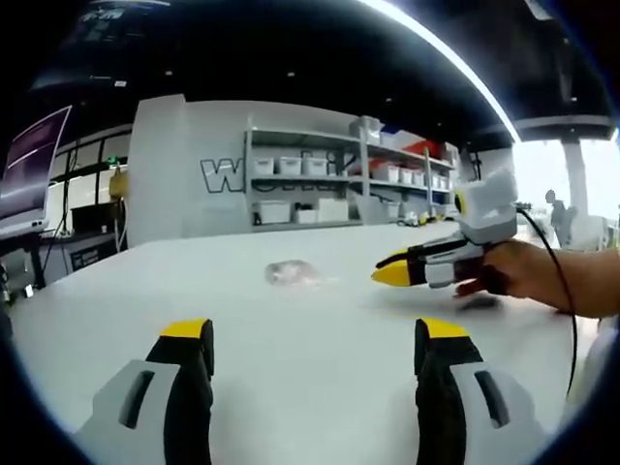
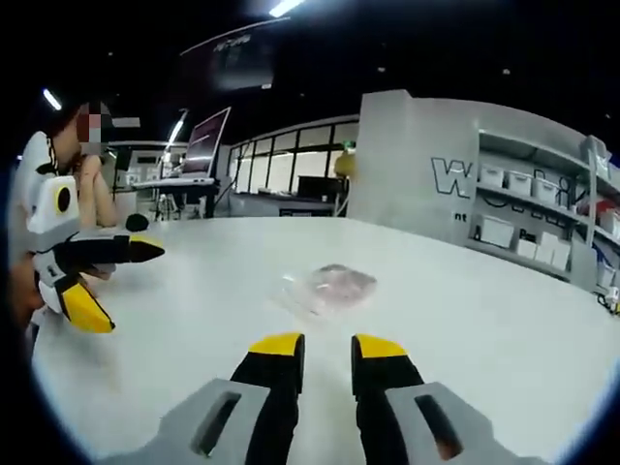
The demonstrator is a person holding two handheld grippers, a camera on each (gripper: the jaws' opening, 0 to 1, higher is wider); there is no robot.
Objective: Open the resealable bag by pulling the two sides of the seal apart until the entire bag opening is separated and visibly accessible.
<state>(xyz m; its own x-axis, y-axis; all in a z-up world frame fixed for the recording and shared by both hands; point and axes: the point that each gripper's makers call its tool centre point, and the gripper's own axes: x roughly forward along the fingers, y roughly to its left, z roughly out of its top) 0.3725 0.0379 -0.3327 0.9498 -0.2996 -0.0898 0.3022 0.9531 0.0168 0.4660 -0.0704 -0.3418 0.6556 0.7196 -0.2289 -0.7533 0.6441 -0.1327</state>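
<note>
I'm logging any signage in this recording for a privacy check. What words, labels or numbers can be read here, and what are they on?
"W": large dark letter on the white wall behind the shelving; the letters after it are hidden by the shelves.
"nt": small letters lower on that wall, cut off.
Monitor: text too blurred to read.
Storage bins, resealable bag and both tongs: no readable marking.

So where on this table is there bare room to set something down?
Most of the table is bare: the stretch between the bag and the right tool, and the far side toward the shelves. In the left gripper view it gets tighter between the bag and the right tool.
</note>
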